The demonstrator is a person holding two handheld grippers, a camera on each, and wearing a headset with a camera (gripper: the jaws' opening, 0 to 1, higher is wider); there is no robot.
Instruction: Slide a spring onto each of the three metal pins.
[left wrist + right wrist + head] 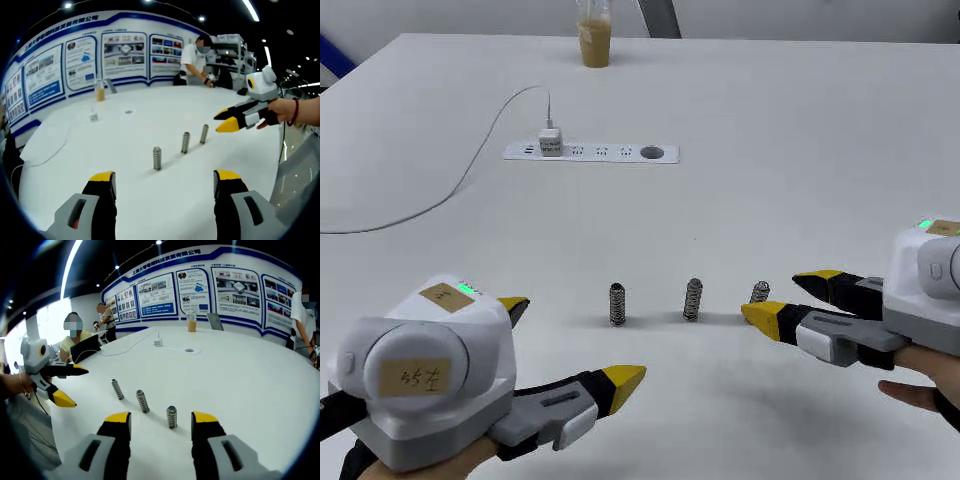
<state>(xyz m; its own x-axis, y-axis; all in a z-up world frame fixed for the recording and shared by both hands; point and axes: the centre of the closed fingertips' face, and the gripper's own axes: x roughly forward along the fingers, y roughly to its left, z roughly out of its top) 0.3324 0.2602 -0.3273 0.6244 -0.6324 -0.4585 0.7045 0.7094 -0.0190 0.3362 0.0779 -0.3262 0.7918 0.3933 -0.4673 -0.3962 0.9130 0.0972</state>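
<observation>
HEAD VIEW
Writing: a handwritten label (pixel 413 376) on the rear cap of the left gripper (pixel 568 345), too scrawled to read for sure.
Springs: three springs (pixel 693 298) in a row across the white table (pixel 800 150), each w/ its long axis vertical. The rightmost leans a touch. Pins inside the coils can't be made out.
Left gripper: bottom left, yellow-tipped jaws wide apart and holding nothing, well short of the row.
Right gripper: the right gripper (pixel 790 295) comes in from the right w/ jaws parted and nothing between them, near tip just beside the rightmost spring. Contact can't be told.
Background: power strip (pixel 590 152) w/ a white charger (pixel 550 140) and cable (pixel 470 165); cup (pixel 594 35) of tan drink at the far edge.

LEFT GRIPPER VIEW
Writing: wall boards (pixel 122 52) w/ blue headers and Chinese characters — too small to read.
Springs: all three upright on the table ahead of the jaws, the row running away to the upper right.
Jaws: own pair spread, nothing gripped.
Right gripper: held in a hand (pixel 282 110) beside the far end of the row, tips apart.
Also: a person (pixel 192 57) in a white shirt beyond the table.

RIGHT GRIPPER VIEW
Writing: same style of boards, text illegible.
Springs: upright — the nearest stands just ahead, in line w/ the gap between the own jaws; the others trail off to the left.
Jaws: apart, clamped on nothing.
Left gripper: at far left, tips open.
</observation>
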